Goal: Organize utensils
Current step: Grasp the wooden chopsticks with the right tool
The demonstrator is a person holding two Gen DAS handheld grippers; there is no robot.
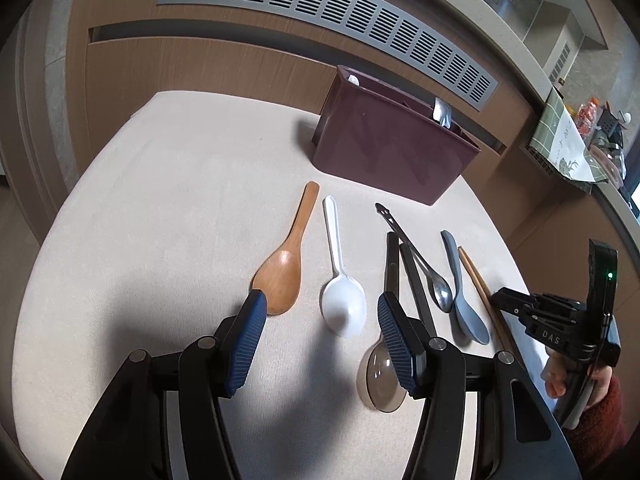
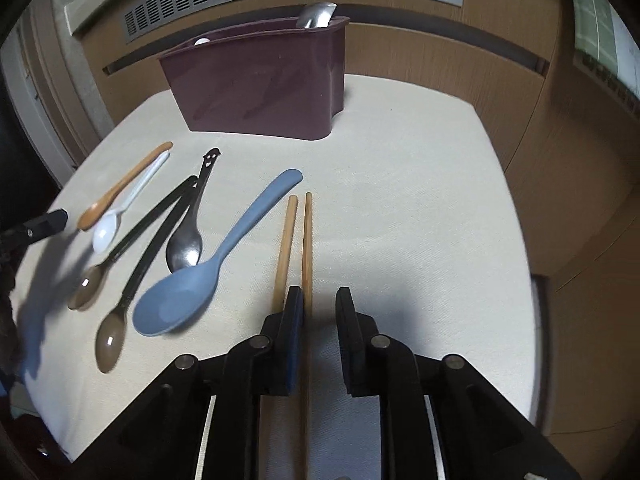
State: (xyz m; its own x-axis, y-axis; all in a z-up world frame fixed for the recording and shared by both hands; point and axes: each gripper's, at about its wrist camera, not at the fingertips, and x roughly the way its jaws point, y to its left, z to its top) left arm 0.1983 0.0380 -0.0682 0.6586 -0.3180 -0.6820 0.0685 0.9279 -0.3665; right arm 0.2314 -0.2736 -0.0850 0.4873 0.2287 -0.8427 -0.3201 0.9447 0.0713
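Observation:
A maroon utensil holder (image 1: 394, 146) (image 2: 260, 84) stands at the table's far side with a metal spoon (image 2: 316, 16) in it. On the cloth lie a wooden spoon (image 1: 286, 262), a white plastic spoon (image 1: 340, 284), two black-handled brown spoons (image 2: 110, 276), a steel spoon (image 2: 188, 236), a blue spoon (image 2: 200, 276) and two wooden chopsticks (image 2: 298, 240). My left gripper (image 1: 320, 308) is open above the white spoon's bowl. My right gripper (image 2: 320, 308) is open low over the chopsticks, the right chopstick between its fingers, the left one outside.
The table (image 1: 160, 200) is covered in a cream cloth, with its edges near on all sides. A wooden wall with a grey vent grille (image 1: 320, 12) stands behind the holder. The right gripper (image 1: 560, 316) shows at the right in the left wrist view.

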